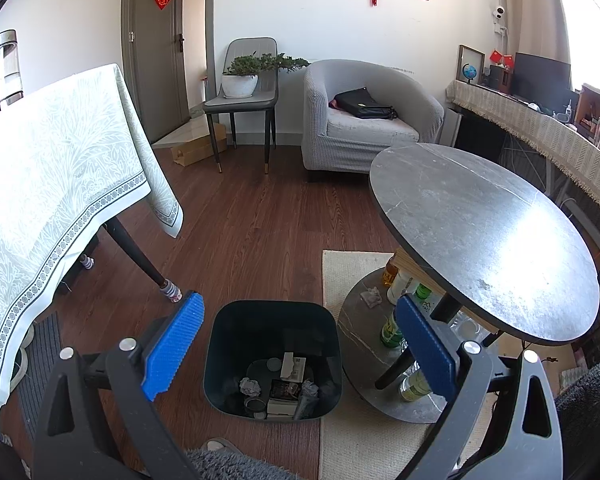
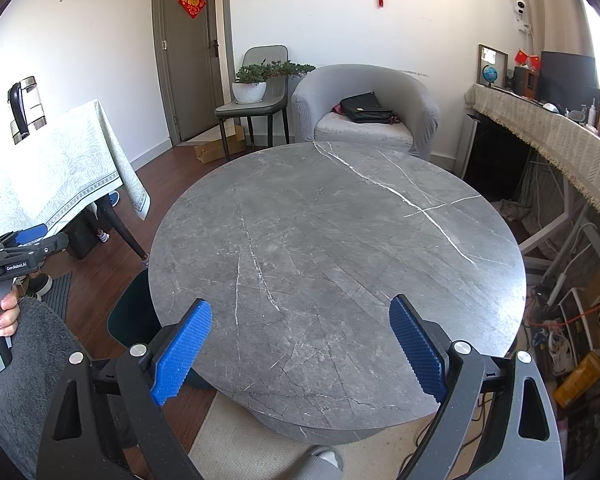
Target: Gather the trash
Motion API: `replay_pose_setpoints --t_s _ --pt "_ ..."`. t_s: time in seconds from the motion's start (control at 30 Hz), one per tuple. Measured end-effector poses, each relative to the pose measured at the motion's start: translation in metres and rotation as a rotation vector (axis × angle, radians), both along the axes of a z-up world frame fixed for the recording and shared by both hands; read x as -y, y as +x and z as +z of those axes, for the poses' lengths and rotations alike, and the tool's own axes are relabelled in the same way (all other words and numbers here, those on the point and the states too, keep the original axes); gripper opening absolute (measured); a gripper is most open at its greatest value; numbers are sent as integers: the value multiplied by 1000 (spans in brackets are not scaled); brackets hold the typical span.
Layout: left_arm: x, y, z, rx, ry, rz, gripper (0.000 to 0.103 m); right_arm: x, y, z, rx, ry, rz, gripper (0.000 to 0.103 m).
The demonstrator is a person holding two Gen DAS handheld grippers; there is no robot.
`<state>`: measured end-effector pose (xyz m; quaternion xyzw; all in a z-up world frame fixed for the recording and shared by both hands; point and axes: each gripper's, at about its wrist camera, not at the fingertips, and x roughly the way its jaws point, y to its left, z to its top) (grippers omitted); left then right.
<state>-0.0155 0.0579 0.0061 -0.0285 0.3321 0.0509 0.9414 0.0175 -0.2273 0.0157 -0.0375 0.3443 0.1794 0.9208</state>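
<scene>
Blue ribbed pads on both tools: your left gripper (image 1: 296,344) is spread wide with nothing between the pads, aimed down at the dark bin (image 1: 274,360) at 6 o'clock in its view. Your right gripper (image 2: 300,344) is likewise wide and empty, over the grey marble table (image 2: 340,240), which shows no trash on top.

Task's thing: crumpled paper (image 1: 250,386), small boxes and a round lid already lie in the bin's bottom. One crumpled wad (image 1: 371,296) sits on the table's lower shelf (image 1: 356,320), at 1 o'clock from the bin, probably what's left.

Risks: reaching for that wad means going under the tabletop edge; a finger could clip the rim or the table leg (image 1: 400,364). Bottles (image 1: 392,332) stand just beside the wad, and a wide-open jaw could knock them over. Don't grab a bottle by mistake; can't tell if they count as trash.

Around: tableclothed table (image 1: 60,200) at 9 o'clock, armchair (image 1: 364,120) with black bag (image 1: 364,105) at 12, chair with potted plant (image 1: 240,80) at 11, beige rug (image 1: 340,272) under the round table.
</scene>
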Motion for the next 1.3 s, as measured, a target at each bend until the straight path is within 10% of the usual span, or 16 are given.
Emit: replay_pose_setpoints --t_s 1.3 --pt "5 -2 -4 -2 3 -5 98 -4 -1 -3 -5 -6 4 92"
